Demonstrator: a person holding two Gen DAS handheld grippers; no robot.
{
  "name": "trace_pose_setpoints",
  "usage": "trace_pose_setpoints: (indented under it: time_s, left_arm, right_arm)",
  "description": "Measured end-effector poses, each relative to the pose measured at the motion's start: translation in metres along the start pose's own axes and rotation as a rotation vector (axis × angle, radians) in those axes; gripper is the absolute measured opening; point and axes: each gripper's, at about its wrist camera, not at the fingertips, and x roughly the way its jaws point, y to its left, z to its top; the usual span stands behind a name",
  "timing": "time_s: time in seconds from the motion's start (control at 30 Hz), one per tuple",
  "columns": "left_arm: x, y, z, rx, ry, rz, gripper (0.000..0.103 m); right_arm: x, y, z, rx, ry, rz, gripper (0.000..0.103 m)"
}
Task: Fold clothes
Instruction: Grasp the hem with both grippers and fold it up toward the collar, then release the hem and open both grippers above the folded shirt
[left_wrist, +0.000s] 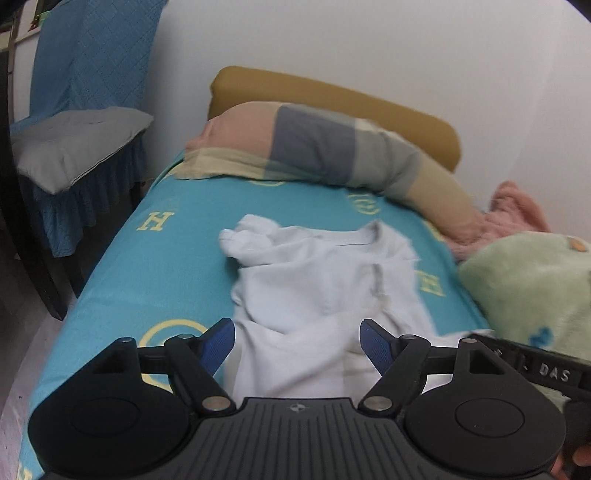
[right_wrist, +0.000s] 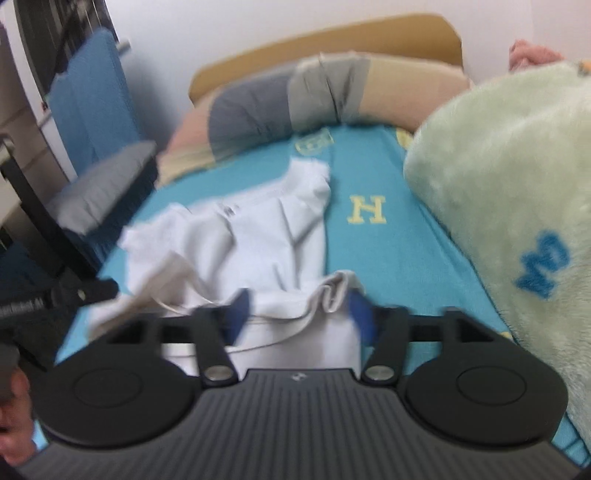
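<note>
A white T-shirt (left_wrist: 317, 280) lies crumpled on the turquoise bedsheet (left_wrist: 147, 266), collar toward the pillow. My left gripper (left_wrist: 297, 341) is open, its blue pads spread wide just above the shirt's near hem, holding nothing. In the right wrist view the same shirt (right_wrist: 258, 229) lies left of centre. My right gripper (right_wrist: 299, 314) is open, its blue pads either side of a bunched fold of the shirt's near edge; the view is motion-blurred. The other gripper shows at the left edge of the right wrist view (right_wrist: 55, 295).
A patchwork pillow (left_wrist: 325, 147) and a mustard headboard (left_wrist: 332, 96) lie at the far end. A pale green fleece blanket (right_wrist: 509, 206) is heaped on the right, with a pink blanket (left_wrist: 513, 214) behind. A blue-covered chair with a grey cushion (left_wrist: 74, 147) stands left of the bed.
</note>
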Motion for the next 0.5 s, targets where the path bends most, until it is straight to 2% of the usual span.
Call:
trace_pose_setpoints:
  time_s: [0.1, 0.27, 0.5]
  left_arm:
    - [-0.035, -0.012, -0.002, 0.015, -0.035, -0.002, 0.083]
    - [-0.099, -0.029, -0.013, 0.056, -0.086, 0.003, 0.086]
    - [-0.179, -0.034, -0.054, 0.078, -0.138, -0.006, 0.089]
  right_arm:
    - [-0.030, 0.010, 0.002, -0.001, -0.030, 0.014, 0.070]
    - [-0.093, 0.028, -0.002, -0.006, -0.089, 0.020, 0.070]
    - [-0.172, 0.051, -0.033, -0.050, -0.170, 0.033, 0.070]
